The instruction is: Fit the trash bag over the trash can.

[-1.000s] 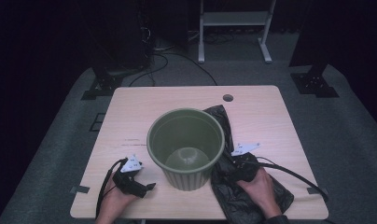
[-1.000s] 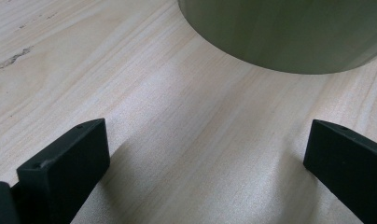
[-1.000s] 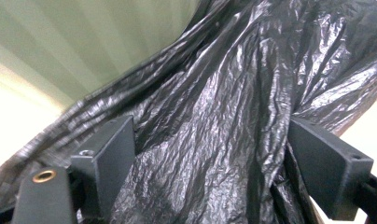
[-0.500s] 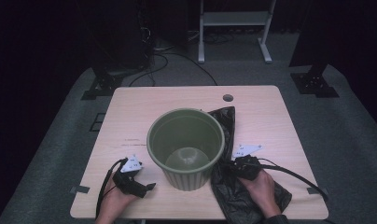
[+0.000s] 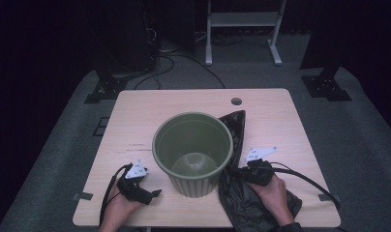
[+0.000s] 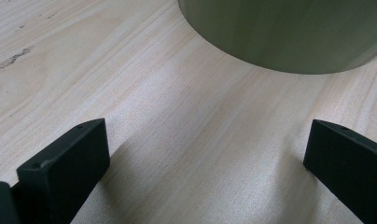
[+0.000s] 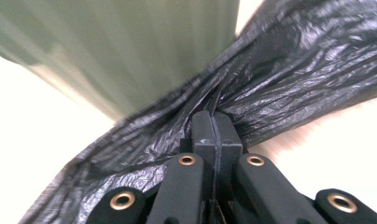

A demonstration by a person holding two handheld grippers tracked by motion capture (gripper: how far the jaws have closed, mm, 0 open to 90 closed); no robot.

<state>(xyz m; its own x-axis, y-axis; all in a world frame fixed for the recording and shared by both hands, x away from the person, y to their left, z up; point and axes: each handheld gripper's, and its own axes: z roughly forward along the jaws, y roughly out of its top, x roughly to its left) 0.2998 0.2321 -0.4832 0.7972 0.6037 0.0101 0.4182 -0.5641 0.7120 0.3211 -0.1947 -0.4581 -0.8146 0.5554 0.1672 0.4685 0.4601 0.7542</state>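
Observation:
An empty olive-green bin point(image 5: 192, 150) stands upright mid-table. A crumpled black plastic bag point(image 5: 251, 205) lies along its right side, from the bin's back right down to the front edge. My right gripper point(image 5: 232, 170) is shut on a fold of the black bag point(image 7: 289, 79) right beside the green bin wall point(image 7: 130, 46). My left gripper point(image 5: 156, 193) rests low on the table at the bin's front left, its jaws wide open with only bare wood between them; the bin's base point(image 6: 289, 32) stands just ahead.
The light wooden table point(image 5: 135, 121) has a cable hole point(image 5: 236, 101) at the back right. Cables trail from both grippers toward the front edge. Dark floor, a white frame point(image 5: 242, 29) and stands lie beyond the table.
The right gripper has edged slightly left toward the bin with the bag in it. The left gripper has stayed put.

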